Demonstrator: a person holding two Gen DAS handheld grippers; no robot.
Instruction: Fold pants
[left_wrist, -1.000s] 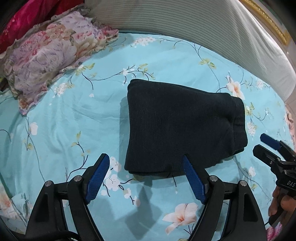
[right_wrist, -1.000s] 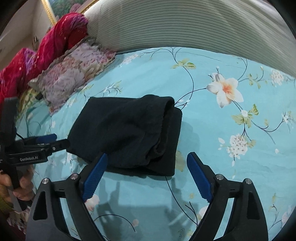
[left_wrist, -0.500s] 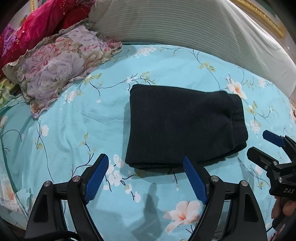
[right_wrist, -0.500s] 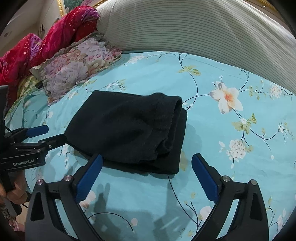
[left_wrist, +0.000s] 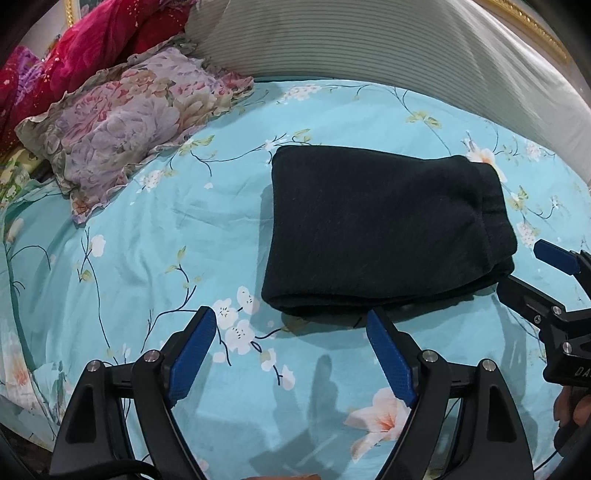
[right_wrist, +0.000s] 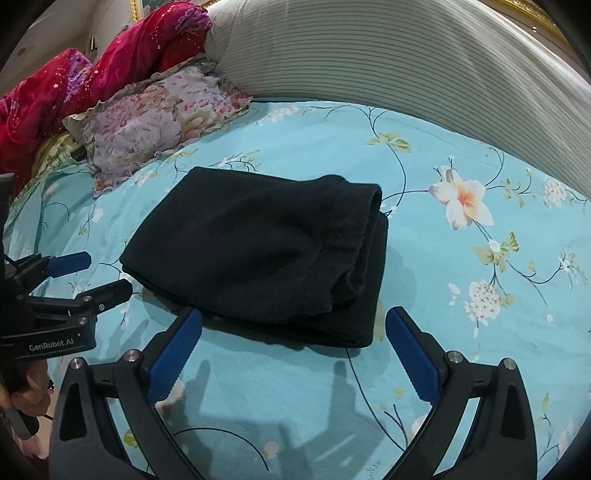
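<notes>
The black pants (left_wrist: 380, 229) lie folded into a compact rectangle on the turquoise floral bedsheet (left_wrist: 166, 240); they also show in the right wrist view (right_wrist: 258, 254), waistband end to the right. My left gripper (left_wrist: 291, 332) is open and empty, held above the sheet just short of the pants' near edge. My right gripper (right_wrist: 293, 330) is open and empty, near the pants' near edge. Each gripper shows in the other's view: the right one (left_wrist: 532, 273) at the right edge, the left one (right_wrist: 96, 273) at the left edge.
A floral ruffled pillow (left_wrist: 125, 122) lies at the back left, with red bedding (right_wrist: 110, 70) behind it. A striped grey-white bolster (left_wrist: 388, 48) runs along the far side of the bed.
Both grippers have drawn back and risen a little from the folded pants, so more of the bed shows. The pants have not moved.
</notes>
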